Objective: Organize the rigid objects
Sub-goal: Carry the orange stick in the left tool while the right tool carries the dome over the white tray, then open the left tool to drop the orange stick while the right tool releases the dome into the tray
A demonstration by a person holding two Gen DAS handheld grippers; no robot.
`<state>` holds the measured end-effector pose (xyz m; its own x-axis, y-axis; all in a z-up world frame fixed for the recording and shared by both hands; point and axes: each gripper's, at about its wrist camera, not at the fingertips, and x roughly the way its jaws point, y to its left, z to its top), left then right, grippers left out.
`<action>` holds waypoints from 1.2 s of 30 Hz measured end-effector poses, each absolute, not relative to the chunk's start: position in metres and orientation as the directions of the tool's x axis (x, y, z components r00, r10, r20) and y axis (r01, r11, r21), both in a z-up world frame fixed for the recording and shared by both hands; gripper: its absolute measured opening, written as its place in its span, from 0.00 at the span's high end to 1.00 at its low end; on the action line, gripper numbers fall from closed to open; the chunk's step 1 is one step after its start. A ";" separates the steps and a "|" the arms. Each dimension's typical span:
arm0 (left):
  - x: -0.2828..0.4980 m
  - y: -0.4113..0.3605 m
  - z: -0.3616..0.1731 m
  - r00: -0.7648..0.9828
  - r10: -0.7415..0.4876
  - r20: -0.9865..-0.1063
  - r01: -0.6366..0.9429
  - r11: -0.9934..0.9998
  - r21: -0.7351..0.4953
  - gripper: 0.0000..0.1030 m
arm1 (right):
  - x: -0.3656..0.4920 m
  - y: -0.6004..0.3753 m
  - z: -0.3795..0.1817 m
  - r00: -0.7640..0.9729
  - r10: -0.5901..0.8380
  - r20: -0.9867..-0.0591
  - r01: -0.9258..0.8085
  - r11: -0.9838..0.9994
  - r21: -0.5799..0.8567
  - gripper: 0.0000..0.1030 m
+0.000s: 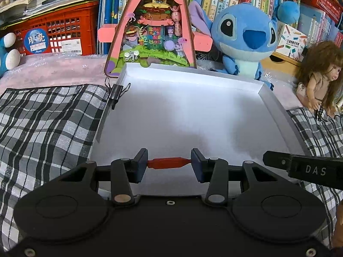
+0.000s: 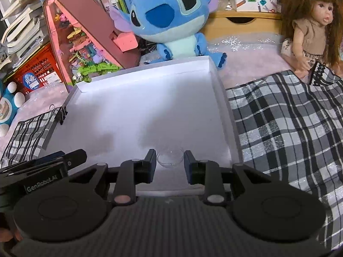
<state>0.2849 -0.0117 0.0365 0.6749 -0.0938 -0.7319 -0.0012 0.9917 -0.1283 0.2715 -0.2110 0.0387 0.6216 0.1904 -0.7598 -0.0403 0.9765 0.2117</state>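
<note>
I am holding my left gripper (image 1: 169,164) over the near edge of the white tray (image 1: 276,111), its pads squeezing a small red piece (image 1: 168,163) end to end. To the right, my right gripper (image 2: 169,163) is narrowly parted around a clear round dish (image 2: 170,156), hovering above the same tray.

Matt white paperboard tray (image 1: 120,79)

The white tray's (image 1: 276,115) floor lay bare and open from above. A binder clip (image 1: 116,92) gripped its left rim; a plush toy (image 1: 242,36), a doll (image 2: 310,27) and a toy house (image 1: 150,25) crowded its far side.
</note>
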 end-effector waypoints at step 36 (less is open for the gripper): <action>0.273 -0.010 0.037 0.700 -0.086 -0.709 0.007 0.994 -0.114 0.31 | 0.266 -0.204 0.033 0.640 0.210 -0.739 -0.083 0.975 0.205 0.39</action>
<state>0.2729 -0.0096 0.0369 0.6997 -0.0862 -0.7092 0.0073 0.9935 -0.1135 0.2662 -0.2039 0.0332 0.6398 0.2103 -0.7392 -0.0834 0.9751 0.2053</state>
